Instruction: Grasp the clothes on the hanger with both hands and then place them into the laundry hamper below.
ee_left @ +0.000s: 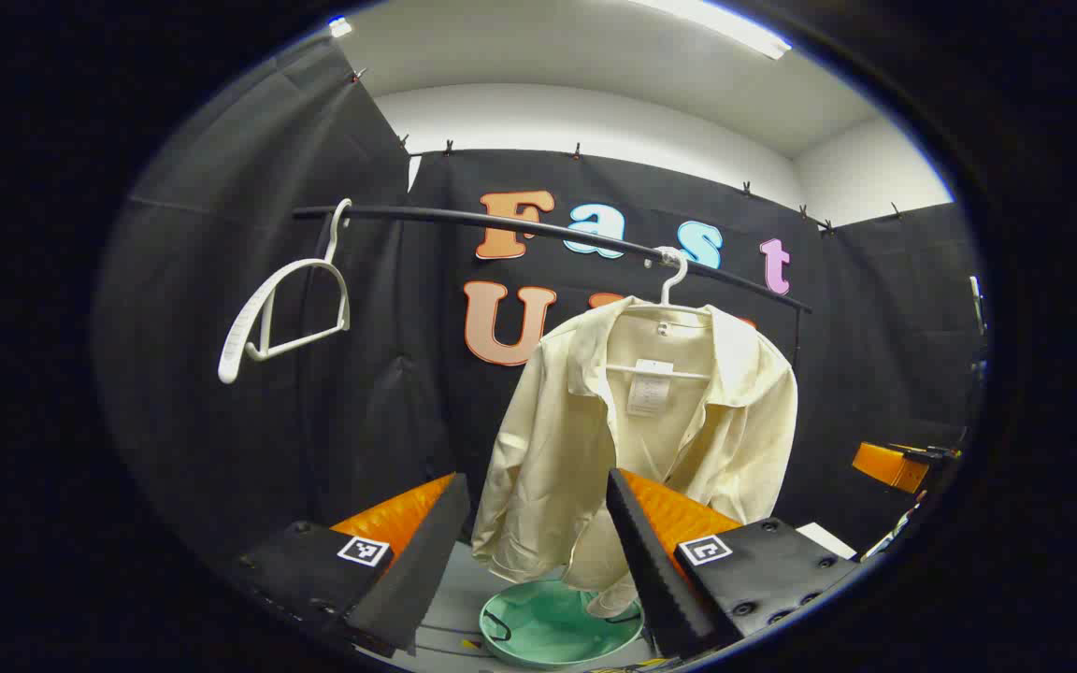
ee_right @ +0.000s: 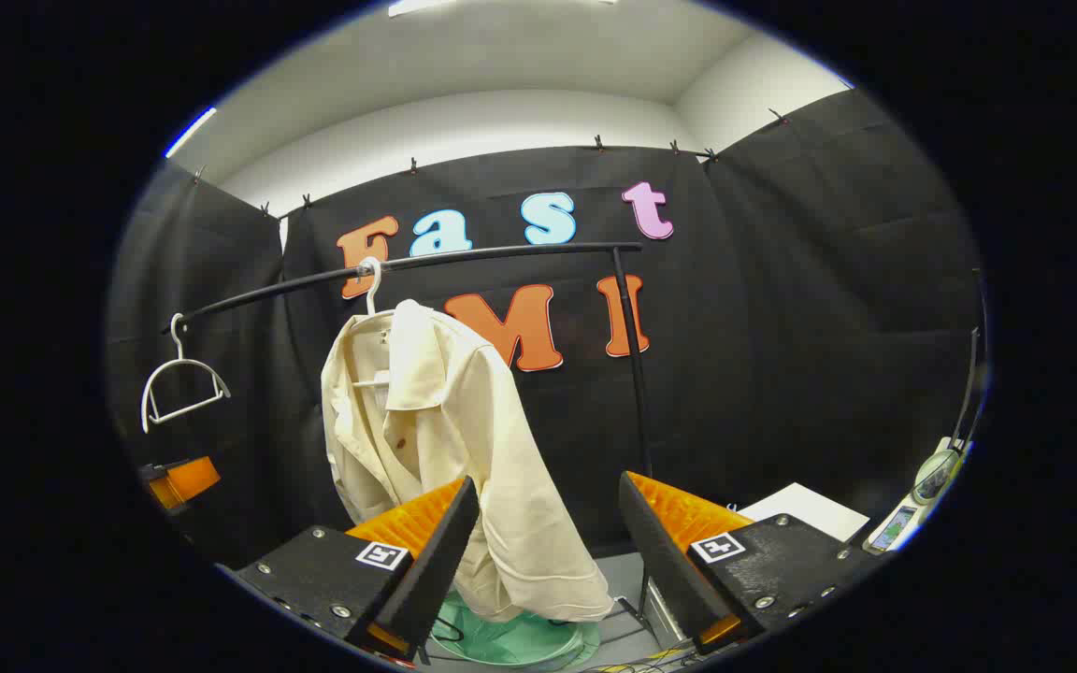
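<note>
A cream shirt [ee_left: 651, 430] hangs on a white hanger [ee_left: 674, 276] from the black rail [ee_left: 501, 221]; the right gripper view has the same cream shirt [ee_right: 445, 439] on that rail [ee_right: 501, 254]. Below it sits the round green hamper [ee_left: 557, 624], also at the bottom as the hamper [ee_right: 510, 640]. My left gripper [ee_left: 538, 486] is open, its orange fingers short of the shirt. My right gripper [ee_right: 548, 486] is open too, the shirt's sleeve hanging beyond its left finger [ee_right: 426, 523]. The other gripper [ee_left: 889, 465] shows far right, and the other gripper [ee_right: 179, 481] far left.
An empty white hanger [ee_left: 281, 308] hangs at the rail's left end, seen also as the empty hanger [ee_right: 183, 383]. The rail's upright post [ee_right: 634, 374] stands right of the shirt. A white sheet [ee_right: 800, 509] and a small device [ee_right: 936, 472] lie at the right.
</note>
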`<state>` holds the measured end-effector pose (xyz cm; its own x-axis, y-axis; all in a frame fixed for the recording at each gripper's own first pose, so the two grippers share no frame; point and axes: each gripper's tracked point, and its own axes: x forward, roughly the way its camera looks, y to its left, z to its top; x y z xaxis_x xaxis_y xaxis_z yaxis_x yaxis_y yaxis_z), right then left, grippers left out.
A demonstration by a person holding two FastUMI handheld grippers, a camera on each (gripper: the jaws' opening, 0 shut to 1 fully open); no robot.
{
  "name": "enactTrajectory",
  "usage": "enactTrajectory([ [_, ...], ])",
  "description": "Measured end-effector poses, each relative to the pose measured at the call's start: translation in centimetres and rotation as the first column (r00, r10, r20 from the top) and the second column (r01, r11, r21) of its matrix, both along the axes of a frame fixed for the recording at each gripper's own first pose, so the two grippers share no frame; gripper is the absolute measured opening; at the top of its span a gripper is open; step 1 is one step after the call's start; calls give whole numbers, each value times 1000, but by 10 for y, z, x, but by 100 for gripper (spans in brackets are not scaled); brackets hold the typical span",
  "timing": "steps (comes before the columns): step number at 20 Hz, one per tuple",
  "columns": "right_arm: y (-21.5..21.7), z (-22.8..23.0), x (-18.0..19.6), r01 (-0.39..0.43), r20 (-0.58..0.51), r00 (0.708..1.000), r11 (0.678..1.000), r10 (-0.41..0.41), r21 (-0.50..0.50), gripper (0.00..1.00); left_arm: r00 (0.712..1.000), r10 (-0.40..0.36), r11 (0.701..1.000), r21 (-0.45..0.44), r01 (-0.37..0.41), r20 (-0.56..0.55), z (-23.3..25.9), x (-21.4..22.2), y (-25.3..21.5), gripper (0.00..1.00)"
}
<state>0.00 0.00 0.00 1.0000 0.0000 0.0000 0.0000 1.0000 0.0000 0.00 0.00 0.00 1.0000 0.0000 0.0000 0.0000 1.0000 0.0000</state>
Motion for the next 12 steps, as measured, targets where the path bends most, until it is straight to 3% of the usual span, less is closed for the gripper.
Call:
enactTrajectory([
  [5, -4, 4, 9, 97, 18, 995, 995, -97, -5, 94, 996, -90, 996, 28, 90, -1, 9, 36, 0, 96],
  [12, 33, -13, 2, 193, 17, 981, 981, -192, -23, 94, 980, -197, 980, 33, 197, -14, 2, 77, 14, 96],
])
